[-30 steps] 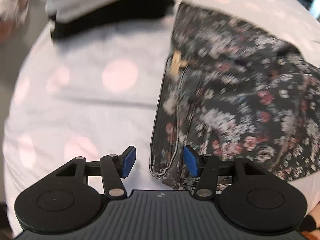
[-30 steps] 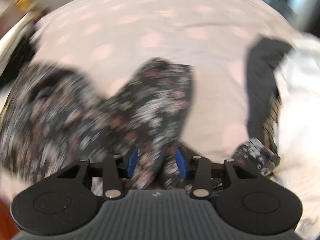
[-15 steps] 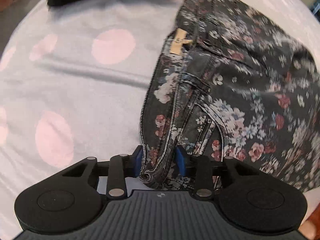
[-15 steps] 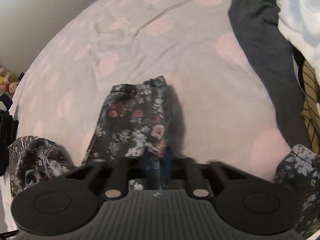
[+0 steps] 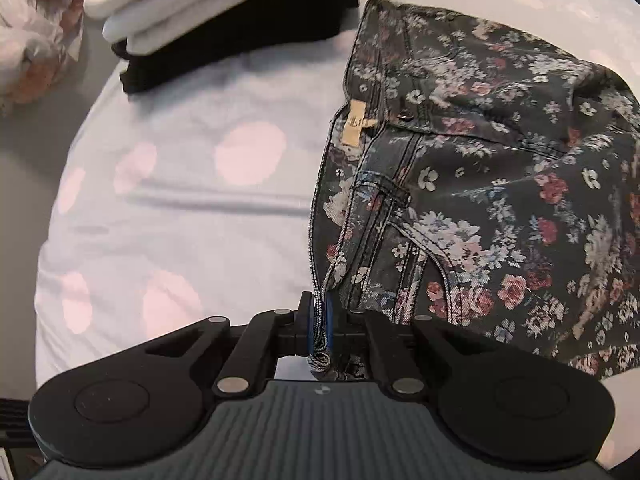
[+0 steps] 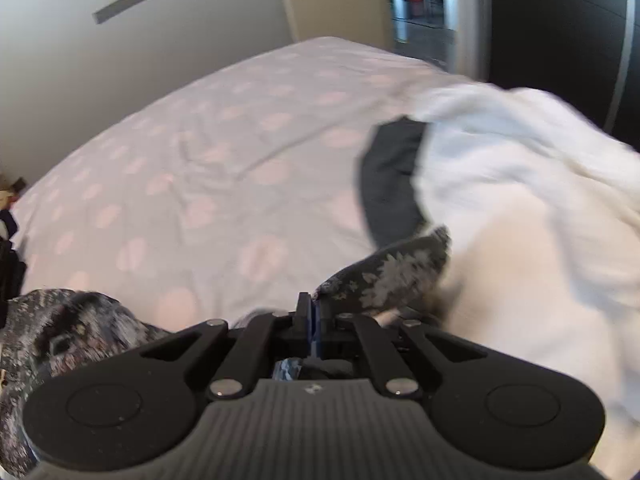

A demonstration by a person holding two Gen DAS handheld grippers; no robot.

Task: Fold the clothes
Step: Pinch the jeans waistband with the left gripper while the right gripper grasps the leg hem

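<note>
Dark floral trousers (image 5: 480,184) lie on the bed, waistband with a tan label toward the far side. My left gripper (image 5: 319,320) is shut on the near corner of the waistband edge, which runs between the blue pads. In the right wrist view the same floral fabric (image 6: 388,276) rises just right of my right gripper (image 6: 313,320), which is shut on it, and more of it bunches at the lower left (image 6: 72,332). The leg ends are hidden.
A stack of folded white and black clothes (image 5: 216,16) sits at the far left of the bed. A white garment (image 6: 520,208) over a dark grey one (image 6: 392,184) lies on the right. The dotted bedsheet (image 6: 224,168) spreads ahead; wall and doorway beyond.
Both grippers went from open to shut on the floral trousers. The right gripper has tilted up, so the view now shows the far bed and wall instead of the trouser leg.
</note>
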